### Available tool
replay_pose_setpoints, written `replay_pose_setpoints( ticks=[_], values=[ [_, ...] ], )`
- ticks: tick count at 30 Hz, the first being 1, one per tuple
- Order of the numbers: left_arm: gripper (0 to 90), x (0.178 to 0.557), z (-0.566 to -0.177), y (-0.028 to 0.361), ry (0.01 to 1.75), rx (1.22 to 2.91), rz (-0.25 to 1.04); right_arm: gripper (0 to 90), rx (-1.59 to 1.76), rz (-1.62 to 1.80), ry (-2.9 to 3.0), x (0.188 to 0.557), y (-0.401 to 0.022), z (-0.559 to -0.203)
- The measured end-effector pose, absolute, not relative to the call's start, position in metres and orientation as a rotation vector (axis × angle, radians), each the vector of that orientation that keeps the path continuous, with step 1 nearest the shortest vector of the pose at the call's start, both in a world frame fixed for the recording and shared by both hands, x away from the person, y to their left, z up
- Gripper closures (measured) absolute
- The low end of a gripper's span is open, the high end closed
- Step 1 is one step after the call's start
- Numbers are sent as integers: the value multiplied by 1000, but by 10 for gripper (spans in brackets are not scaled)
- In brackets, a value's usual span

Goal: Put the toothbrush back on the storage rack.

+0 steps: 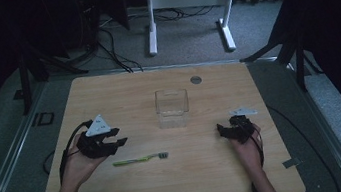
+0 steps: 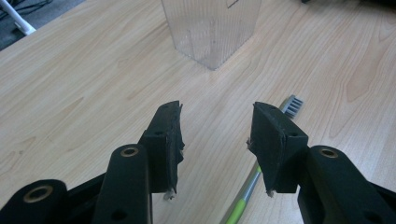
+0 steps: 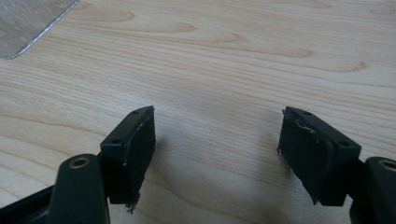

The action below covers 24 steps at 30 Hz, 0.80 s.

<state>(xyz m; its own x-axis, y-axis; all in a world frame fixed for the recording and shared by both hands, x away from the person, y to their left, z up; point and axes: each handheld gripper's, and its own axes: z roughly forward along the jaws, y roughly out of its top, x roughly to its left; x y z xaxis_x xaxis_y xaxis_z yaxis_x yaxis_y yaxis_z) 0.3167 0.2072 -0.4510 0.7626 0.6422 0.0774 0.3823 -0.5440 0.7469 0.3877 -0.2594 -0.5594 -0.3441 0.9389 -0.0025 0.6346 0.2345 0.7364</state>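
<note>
The high view is looking dim and underexposed, the surroundings sinking into near black while the table (image 1: 179, 175) is catching muted light. Both gripper views are showing brighter, evenly lit wood grain, with soft shadows lying beneath each claw and slight blur nearest the lens.

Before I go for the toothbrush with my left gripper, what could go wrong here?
The toothbrush lies flat on the table, so the left gripper, open above it, may scrape the wood or slip off the thin handle. In the left gripper view the handle runs partly under one finger, so closing now could pinch it off-centre and flick it. The clear box looks light; a bump could shift it.
</note>
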Motion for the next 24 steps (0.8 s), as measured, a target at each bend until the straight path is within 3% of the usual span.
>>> replay_pose_setpoints(
  ticks=[24],
  values=[
    [534, 319, -458, 200, 712, 2258, 415, 272, 1441, 905, 2064, 388, -259, -559]
  ],
)
